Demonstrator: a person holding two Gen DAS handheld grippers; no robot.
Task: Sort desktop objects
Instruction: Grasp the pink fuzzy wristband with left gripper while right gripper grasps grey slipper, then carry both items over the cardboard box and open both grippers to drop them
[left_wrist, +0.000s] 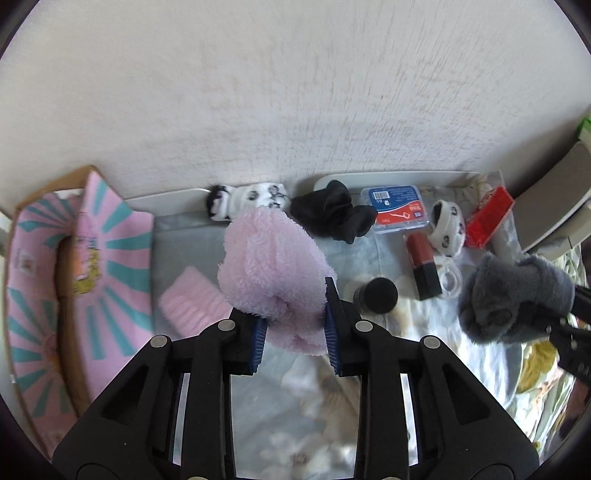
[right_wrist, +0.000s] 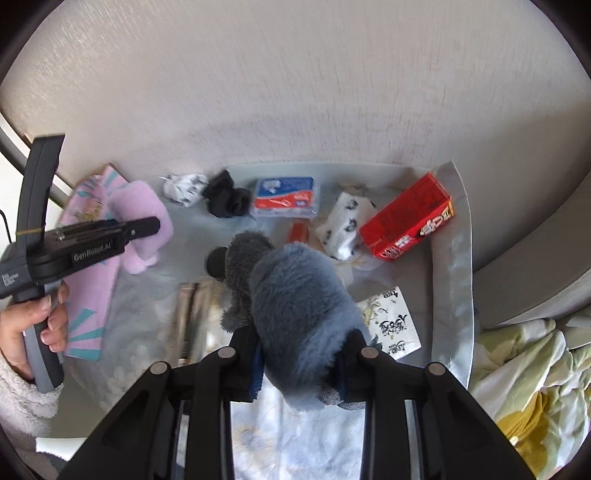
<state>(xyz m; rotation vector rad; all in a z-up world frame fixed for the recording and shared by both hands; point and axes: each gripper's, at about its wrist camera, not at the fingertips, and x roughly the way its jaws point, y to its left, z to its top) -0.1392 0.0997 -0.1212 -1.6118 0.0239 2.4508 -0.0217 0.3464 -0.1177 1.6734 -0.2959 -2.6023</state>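
Note:
My left gripper (left_wrist: 294, 328) is shut on a fluffy pink sock (left_wrist: 271, 273), which hangs lifted above the cloth-covered desktop. My right gripper (right_wrist: 301, 369) is shut on a fluffy grey sock (right_wrist: 295, 314), also lifted. The grey sock (left_wrist: 513, 295) shows at the right of the left wrist view. In the right wrist view the left gripper (right_wrist: 147, 229) holds the pink sock (right_wrist: 144, 225) at the left, with a hand (right_wrist: 33, 325) on its handle. On the desktop lie a black sock (left_wrist: 332, 214), white patterned socks (left_wrist: 247, 199), (right_wrist: 343, 225) and a second pink sock (left_wrist: 192, 301).
A pink and teal cardboard box (left_wrist: 92, 280) stands open at the left. Near the wall lie a blue and red plastic case (left_wrist: 399, 210), a red carton (right_wrist: 406, 221), a red and black stamp (left_wrist: 424, 266), a black round lid (left_wrist: 376, 295) and a printed packet (right_wrist: 391, 321). Bedding (right_wrist: 524, 369) lies at right.

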